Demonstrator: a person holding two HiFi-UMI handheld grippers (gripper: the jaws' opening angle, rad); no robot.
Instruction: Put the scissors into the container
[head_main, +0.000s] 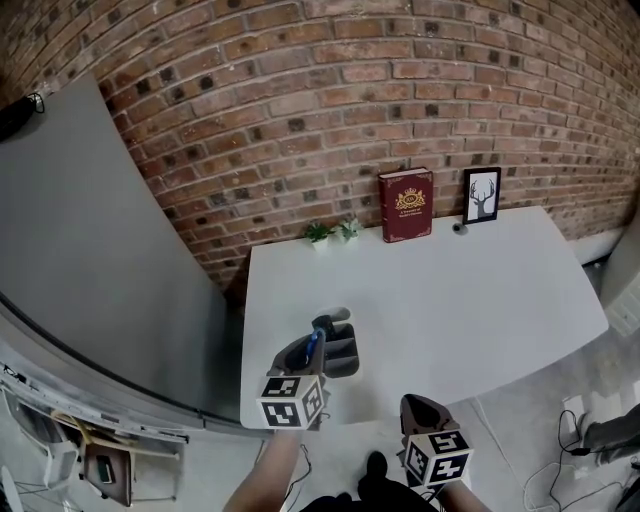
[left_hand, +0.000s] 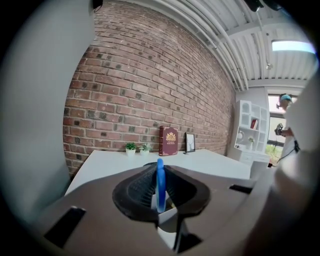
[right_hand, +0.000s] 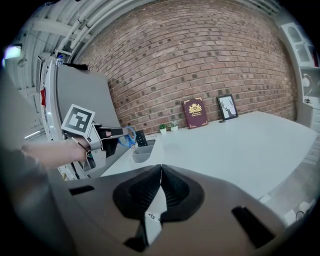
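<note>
While the left gripper (head_main: 318, 338) clamps the blue handle of the scissors (left_hand: 160, 184) over the grey container (head_main: 346, 362) near the desk's (head_main: 450, 290) front-left corner, the right gripper (right_hand: 160, 172) hangs off the front edge, jaws pressed together on nothing.

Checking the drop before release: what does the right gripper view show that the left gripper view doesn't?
Only the right gripper view: the left gripper from the side, holding the blue scissors over the grey container. Only the left gripper view: the scissors' handle edge-on, pinched between its jaws, plus a white shelf. Both: red book, framed picture, two small plants, white table, brick wall.
</note>
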